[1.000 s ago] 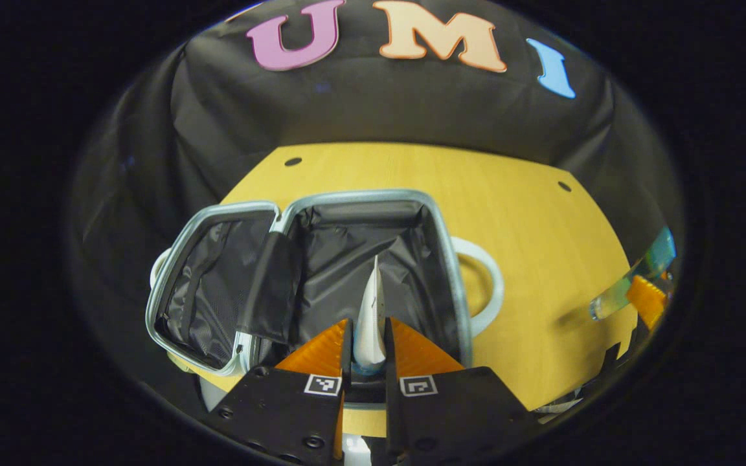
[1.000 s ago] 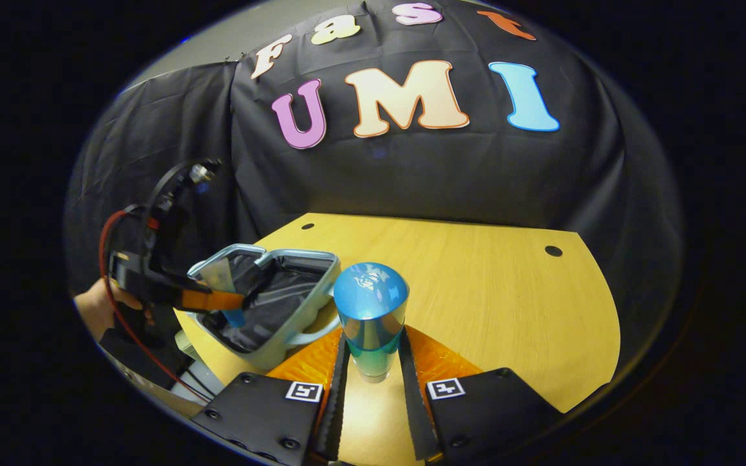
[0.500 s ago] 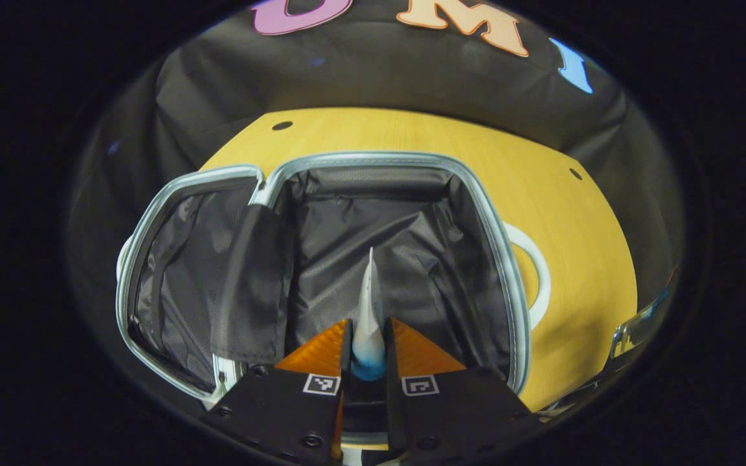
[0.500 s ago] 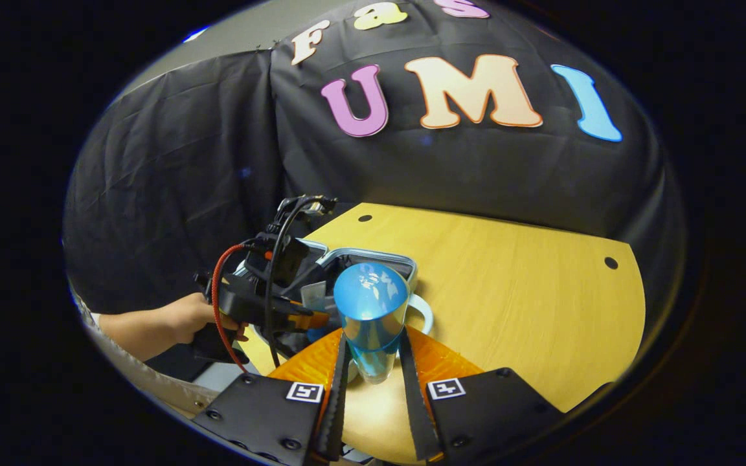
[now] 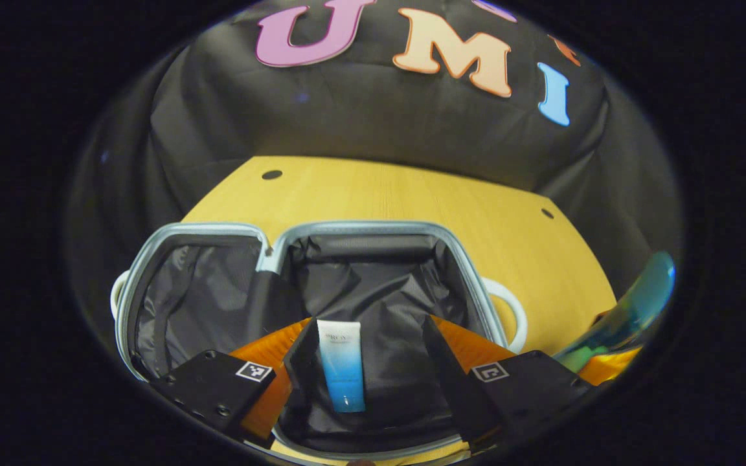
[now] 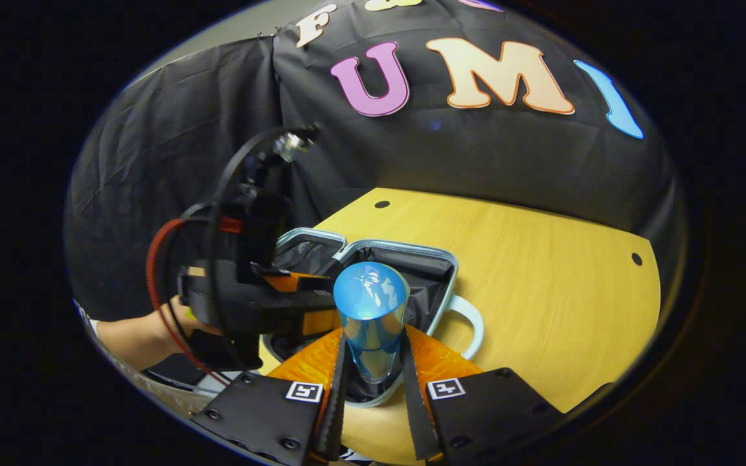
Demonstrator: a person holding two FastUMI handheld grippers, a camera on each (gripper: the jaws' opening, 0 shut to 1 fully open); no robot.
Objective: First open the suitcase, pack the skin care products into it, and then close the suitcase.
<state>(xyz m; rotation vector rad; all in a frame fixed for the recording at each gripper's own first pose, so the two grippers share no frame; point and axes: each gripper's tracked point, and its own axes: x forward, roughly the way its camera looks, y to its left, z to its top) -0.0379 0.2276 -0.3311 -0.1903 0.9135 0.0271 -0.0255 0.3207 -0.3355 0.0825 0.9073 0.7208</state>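
Lies flat on the black lining of the open pale-blue suitcase point(image 5: 373, 228): a white-to-blue squeeze tube point(image 5: 341, 367), cap end toward the camera, in the right-hand half of the shell. Sits between the spread fingers of the left tool point(image 5: 366, 353), touched by neither, so counts as delivered, by the look of it. Stands wide, that left tool, low over the near rim of the case, with nothing in its grip.

Rests well inside the grey zipper edge, with bare lining on both sides and beyond it, room enough for more items. Hangs at the hinge between the two halves a black fabric flap point(image 5: 269, 301), loose and likely to snag anything pushed leftward.

Clamps narrowly, the right tool point(image 6: 370, 362), on a translucent blue-green bottle with a rounded blue cap point(image 6: 370, 317), both fingers pressed to its lower body, cap pointing away. Hovers just over the near rim of the suitcase, beside the left tool point(image 6: 295, 304) and the hand point(image 6: 182, 323) holding it. Shows again at the right margin of the left gripper view as a blue-green streak.

Probably needs the left tool lifted clear before the bottle goes down. Spreads wide and bare to the right, the yellow wooden worktop point(image 6: 541, 291), with the white side handle point(image 6: 470, 320) jutting onto it.
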